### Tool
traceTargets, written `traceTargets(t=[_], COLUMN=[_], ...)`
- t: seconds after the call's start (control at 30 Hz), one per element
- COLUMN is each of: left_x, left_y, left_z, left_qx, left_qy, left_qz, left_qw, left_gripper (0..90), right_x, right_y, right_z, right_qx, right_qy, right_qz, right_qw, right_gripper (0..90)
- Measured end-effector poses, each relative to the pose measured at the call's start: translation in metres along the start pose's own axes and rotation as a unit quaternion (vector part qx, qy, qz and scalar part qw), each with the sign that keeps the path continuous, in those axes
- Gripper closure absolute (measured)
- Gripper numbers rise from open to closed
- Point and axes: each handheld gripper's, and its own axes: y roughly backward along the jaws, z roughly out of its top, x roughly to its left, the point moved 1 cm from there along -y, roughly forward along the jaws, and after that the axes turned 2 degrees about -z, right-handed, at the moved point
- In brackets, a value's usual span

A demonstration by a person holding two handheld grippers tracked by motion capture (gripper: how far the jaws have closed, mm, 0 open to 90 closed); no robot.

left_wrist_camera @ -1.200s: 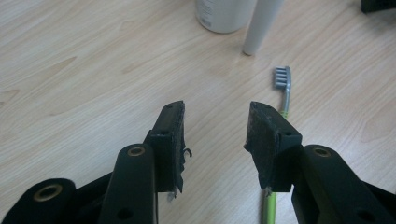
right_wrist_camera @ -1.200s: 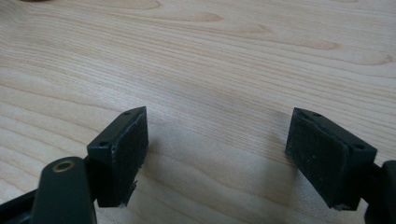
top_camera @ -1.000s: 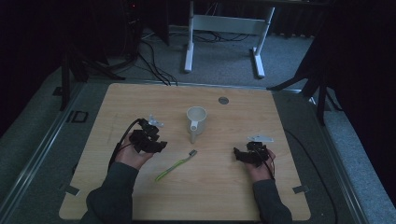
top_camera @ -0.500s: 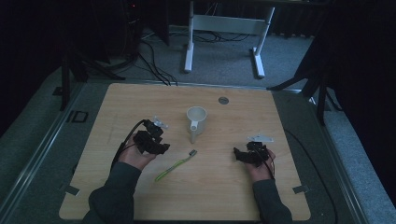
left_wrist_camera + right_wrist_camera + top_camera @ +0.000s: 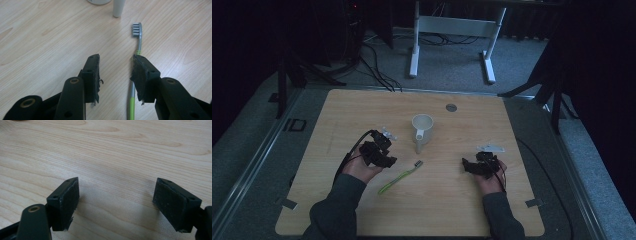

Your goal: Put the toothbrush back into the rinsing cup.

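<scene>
The left gripper (image 5: pixel 115 72) – jaws apart and just been closing, nothing between them – hangs beside the toothbrush (image 5: pixel 137 45) lying mid-table; the right gripper (image 5: pixel 116 202) gapes empty near the right edge

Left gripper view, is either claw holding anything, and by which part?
Nothing is held. The left claw is open beside the green-handled grey toothbrush lying on the table; the right claw is open.

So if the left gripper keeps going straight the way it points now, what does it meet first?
Likely the toothbrush: its handle passes under the left gripper's right-hand jaw, slightly off the open gap's centre. Further along stands the white mug's handle. Height above the table is unclear.
</scene>
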Motion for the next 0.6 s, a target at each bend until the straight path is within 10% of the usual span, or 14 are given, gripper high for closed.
traceTargets(t=[0.6], left_x=[-0.0065], left_y=[-0.0075], left_z=[0.0041], left_qx=[0.026], left_qy=[-0.004], left_qz=[-0.002], left_qw=[0.9997], left_gripper=[59.4], right_x=[0.0001], right_y=[-0.0001], right_z=[0.0001], right_qx=[0.000], right_qy=[0.000], right_qz=[0.000], right_qw=[1.0000], right_gripper=[20.7])
